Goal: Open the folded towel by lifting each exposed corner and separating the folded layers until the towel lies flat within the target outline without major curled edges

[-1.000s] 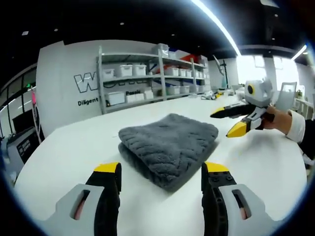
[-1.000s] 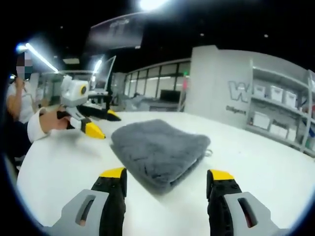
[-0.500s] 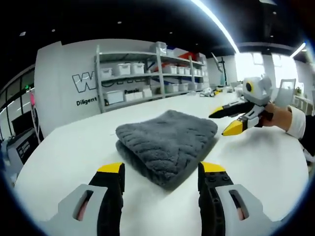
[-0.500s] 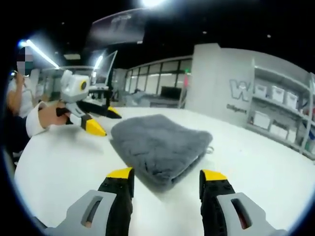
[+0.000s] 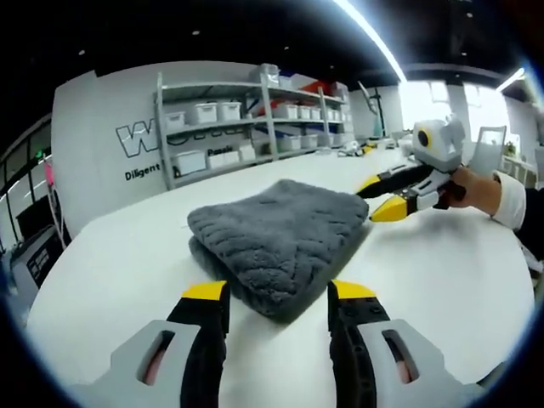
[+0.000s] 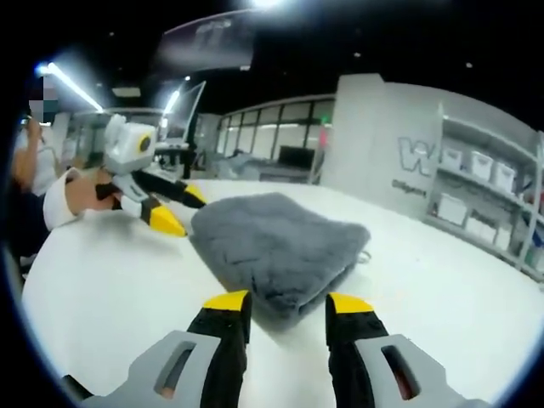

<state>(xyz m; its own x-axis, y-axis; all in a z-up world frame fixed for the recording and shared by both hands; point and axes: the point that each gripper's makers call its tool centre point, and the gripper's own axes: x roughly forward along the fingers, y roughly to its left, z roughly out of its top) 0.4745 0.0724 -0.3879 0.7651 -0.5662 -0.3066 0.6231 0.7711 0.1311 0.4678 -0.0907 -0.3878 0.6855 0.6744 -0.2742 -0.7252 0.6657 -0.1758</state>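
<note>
A folded grey towel [image 5: 276,238] is seen at the centre of the left gripper view, lying on a white table [image 5: 442,272]; its stacked layers are visible along the lower left edge, and the nearest corner points toward the bottom of the frame. The left gripper [image 5: 278,296] rises from the bottom centre, its yellow-tipped jaws set moderately apart, one on each side of that near corner; whether the tips touch the fabric cannot be told, and nothing is gripped. At the right of the same view the right gripper [image 5: 382,194] is seen, held by a hand [image 5: 476,189] with a white cuff; its two yellow tips are parted and lie just beside the towel's right corner, contact not determinable. White shelving with storage boxes [image 5: 246,119] is noted in the upper left, against a wall with lettering. In the right gripper view the towel [image 6: 276,246] occupies the centre, with the right gripper [image 6: 289,304] at the bottom centre, jaws fairly narrow but open, straddling the near edge of the towel. The left gripper [image 6: 174,212] appears at the left of that frame, tips separated and just beside the towel's left edge. A small loop [image 6: 365,255] protrudes at the towel's right side.
</note>
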